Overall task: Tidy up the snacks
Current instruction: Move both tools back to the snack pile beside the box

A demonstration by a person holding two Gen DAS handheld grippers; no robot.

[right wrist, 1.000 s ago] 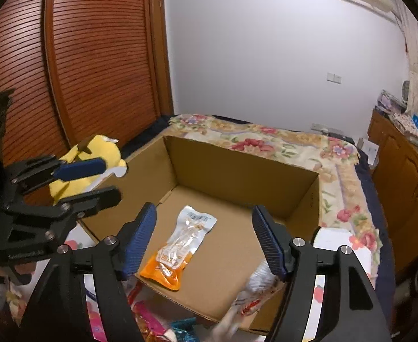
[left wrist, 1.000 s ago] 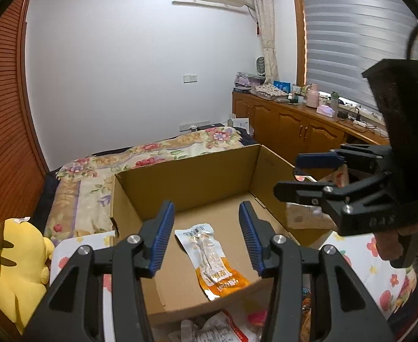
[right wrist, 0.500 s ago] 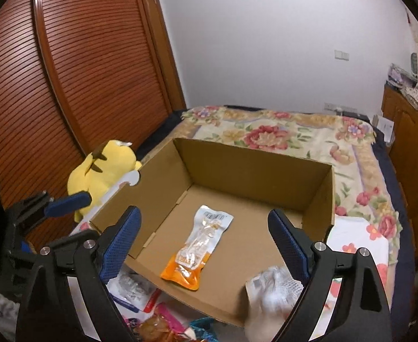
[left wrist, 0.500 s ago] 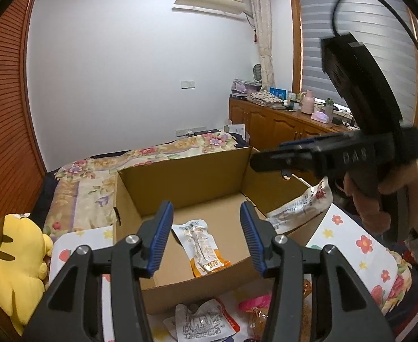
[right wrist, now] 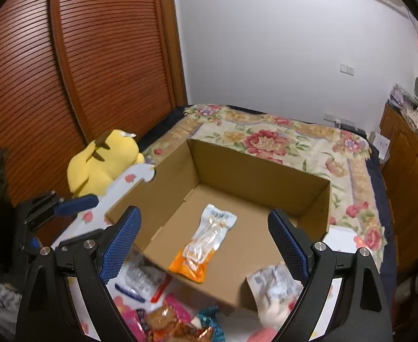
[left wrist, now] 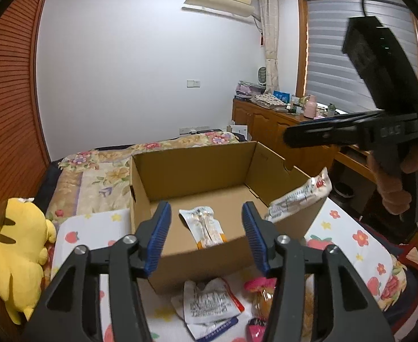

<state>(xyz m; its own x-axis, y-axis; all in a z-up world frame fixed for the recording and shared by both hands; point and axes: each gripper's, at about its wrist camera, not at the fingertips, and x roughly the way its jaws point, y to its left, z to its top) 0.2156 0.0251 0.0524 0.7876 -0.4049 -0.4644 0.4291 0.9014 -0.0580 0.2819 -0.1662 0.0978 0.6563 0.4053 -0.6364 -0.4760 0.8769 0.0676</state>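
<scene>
An open cardboard box (left wrist: pixel 197 253) (right wrist: pixel 260 176) stands on the bed. An orange and clear snack packet (left wrist: pixel 204 226) (right wrist: pixel 206 242) lies flat on its floor. A white snack packet (left wrist: pixel 297 196) (right wrist: pixel 274 285) lies over the box's right front corner. My left gripper (left wrist: pixel 206 230) is open and empty in front of the box. My right gripper (right wrist: pixel 206 242) is open wide and empty, raised above the box's right side; it also shows in the left wrist view (left wrist: pixel 351 134). Several loose snack packets (left wrist: pixel 209 305) (right wrist: pixel 174 319) lie in front of the box.
A yellow plush toy (left wrist: pixel 12 245) (right wrist: pixel 103 162) sits left of the box by the wooden wardrobe doors (right wrist: pixel 80 71). A floral bedspread (right wrist: pixel 280 139) lies behind the box. Wooden cabinets (left wrist: pixel 280 131) line the right wall under the window.
My right gripper has opened wider and risen, leaving the white packet on the box's right front corner. My left gripper has pulled back a little from the box.
</scene>
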